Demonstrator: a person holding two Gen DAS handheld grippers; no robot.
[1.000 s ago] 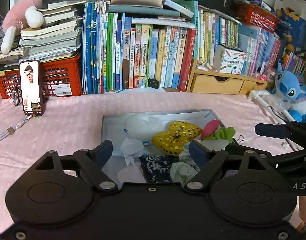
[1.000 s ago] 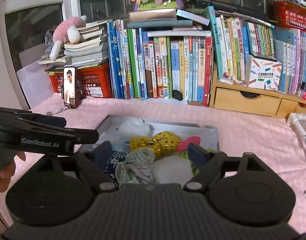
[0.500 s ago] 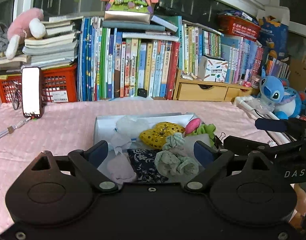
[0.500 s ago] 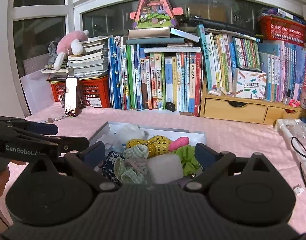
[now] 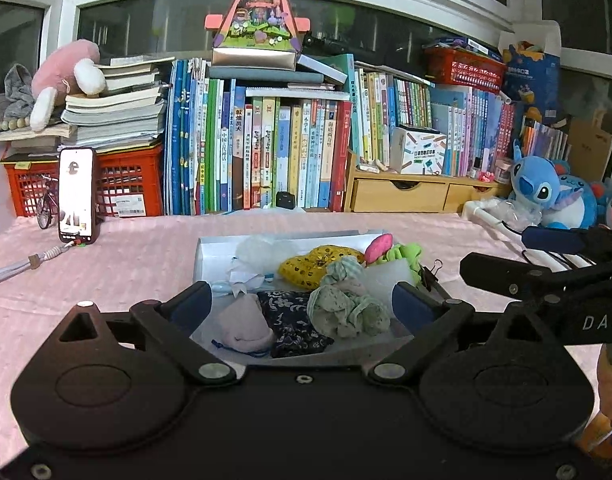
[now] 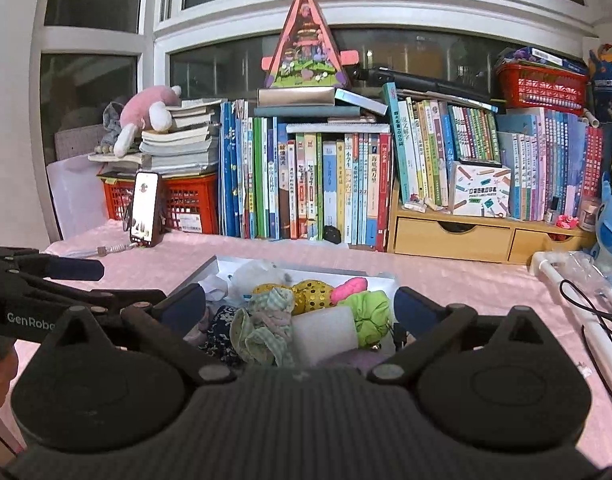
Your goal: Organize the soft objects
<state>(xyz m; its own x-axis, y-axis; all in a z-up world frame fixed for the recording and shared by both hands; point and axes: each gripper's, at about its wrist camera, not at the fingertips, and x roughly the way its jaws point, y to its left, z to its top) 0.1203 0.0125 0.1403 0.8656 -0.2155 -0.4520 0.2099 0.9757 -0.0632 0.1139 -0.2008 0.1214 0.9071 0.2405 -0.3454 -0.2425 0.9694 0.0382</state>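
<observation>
Both grippers are hovering low at the near end of the shallow grey tray (image 5: pixel 209 246), which is sitting on the pink tabletop (image 5: pixel 137 256) in front of the book row. Left hand-held gripper (image 5: pixel 301 306): jaws have just been opening, now standing wide apart w/ nothing between the pads; the right hand-held gripper (image 6: pixel 301 308) is likewise spread to its widest and empty. Step in hand, as I read it: lining up for a pick from the pile, no grasp made yet. Soft stuff is all lying inside the tray: pinkish pouch (image 5: pixel 243 326) and dark floral pouch (image 5: pixel 293 320) at the near edge, green checked scrunchie (image 5: pixel 346 308) beside them, white foam block (image 6: pixel 324 336) just right of that, yellow sequin bow (image 5: pixel 318 266) further back, pink piece (image 5: pixel 378 243) and lime scrunchie (image 6: pixel 370 312) toward the far-right corner. Tray's long axis is running away from the cameras toward the books; the bow is lying crosswise to it, wings left-right. Next move prob. calls for picking one item, dropping the pads either side of it & closing gently, since the pieces are overlapping and a neighbour could get dragged along. Where they're meant to go I can't tell.
</observation>
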